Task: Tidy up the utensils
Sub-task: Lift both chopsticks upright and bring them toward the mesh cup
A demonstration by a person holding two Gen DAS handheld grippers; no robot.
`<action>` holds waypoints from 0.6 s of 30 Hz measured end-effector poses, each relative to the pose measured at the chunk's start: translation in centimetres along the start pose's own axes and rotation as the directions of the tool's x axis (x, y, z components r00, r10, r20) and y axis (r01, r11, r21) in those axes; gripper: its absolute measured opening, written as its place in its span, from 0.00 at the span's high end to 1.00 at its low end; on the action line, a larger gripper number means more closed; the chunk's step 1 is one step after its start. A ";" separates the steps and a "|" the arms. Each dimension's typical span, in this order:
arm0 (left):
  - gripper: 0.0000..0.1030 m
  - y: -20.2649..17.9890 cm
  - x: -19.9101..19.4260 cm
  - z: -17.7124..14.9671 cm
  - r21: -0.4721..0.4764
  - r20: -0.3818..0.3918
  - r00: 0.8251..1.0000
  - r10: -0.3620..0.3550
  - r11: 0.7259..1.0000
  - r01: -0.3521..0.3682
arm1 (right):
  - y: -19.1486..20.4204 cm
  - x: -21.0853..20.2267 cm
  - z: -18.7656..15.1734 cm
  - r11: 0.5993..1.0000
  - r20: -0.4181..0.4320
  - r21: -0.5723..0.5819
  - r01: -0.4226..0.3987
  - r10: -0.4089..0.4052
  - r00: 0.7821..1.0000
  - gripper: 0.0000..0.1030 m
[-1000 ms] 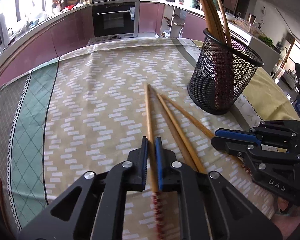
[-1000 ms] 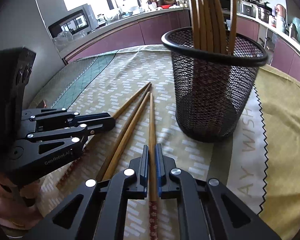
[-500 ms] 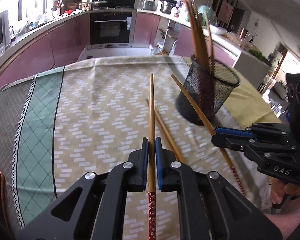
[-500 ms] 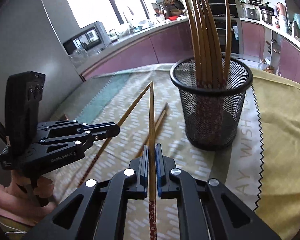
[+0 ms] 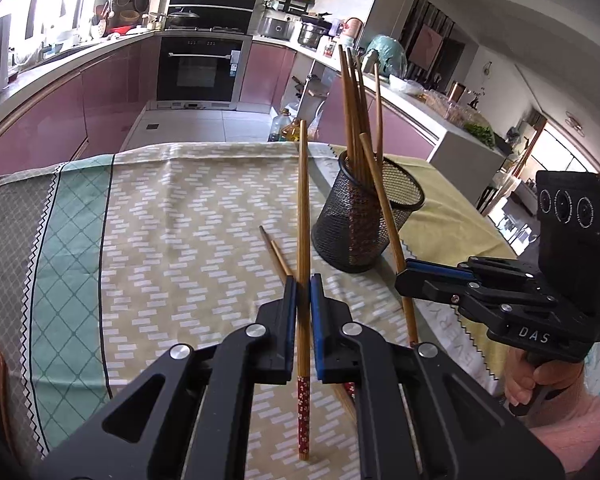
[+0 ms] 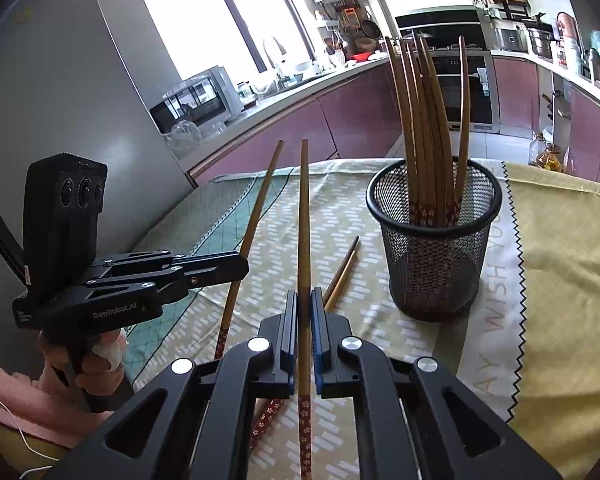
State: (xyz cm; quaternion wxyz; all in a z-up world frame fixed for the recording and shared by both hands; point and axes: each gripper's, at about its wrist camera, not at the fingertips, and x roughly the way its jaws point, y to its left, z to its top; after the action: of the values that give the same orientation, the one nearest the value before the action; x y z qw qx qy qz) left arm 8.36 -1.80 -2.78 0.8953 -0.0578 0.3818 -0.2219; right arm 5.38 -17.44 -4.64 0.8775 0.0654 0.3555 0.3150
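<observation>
The left claw is clenched on a bamboo chopstick, its tip raised above the table. The right claw grips a second chopstick the same way. Between them two more chopsticks lie on the patterned tablecloth. Beyond stands a black mesh holder, with several chopsticks upright inside.

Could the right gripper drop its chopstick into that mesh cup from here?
Probably yes: the right gripper holds its chopstick lifted off the cloth, and the mesh cup stands close ahead with an open top, though already crowded.
</observation>
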 end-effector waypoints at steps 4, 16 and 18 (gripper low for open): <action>0.93 -0.1 -0.7 0.2 0.004 0.015 1.000 -0.012 1.000 0.012 | -0.2 -0.6 0.0 1.000 0.015 0.009 -0.008 0.007 1.000 0.95; 0.93 -0.8 -1.8 0.7 0.005 0.036 0.998 -0.051 0.999 0.051 | -0.6 -2.3 0.1 1.000 0.056 0.014 -0.016 0.015 0.998 0.95; 0.93 -1.0 -1.8 0.7 0.009 0.039 0.998 -0.056 0.998 0.055 | -0.7 -2.5 0.2 1.000 0.061 0.014 -0.016 0.015 0.998 0.95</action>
State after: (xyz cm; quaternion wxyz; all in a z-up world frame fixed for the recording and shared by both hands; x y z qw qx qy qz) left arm 7.42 -1.91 -0.80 0.8964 -0.0695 0.3614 -0.2470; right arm 4.53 -19.45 -3.31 0.8849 0.0840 0.3305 0.3172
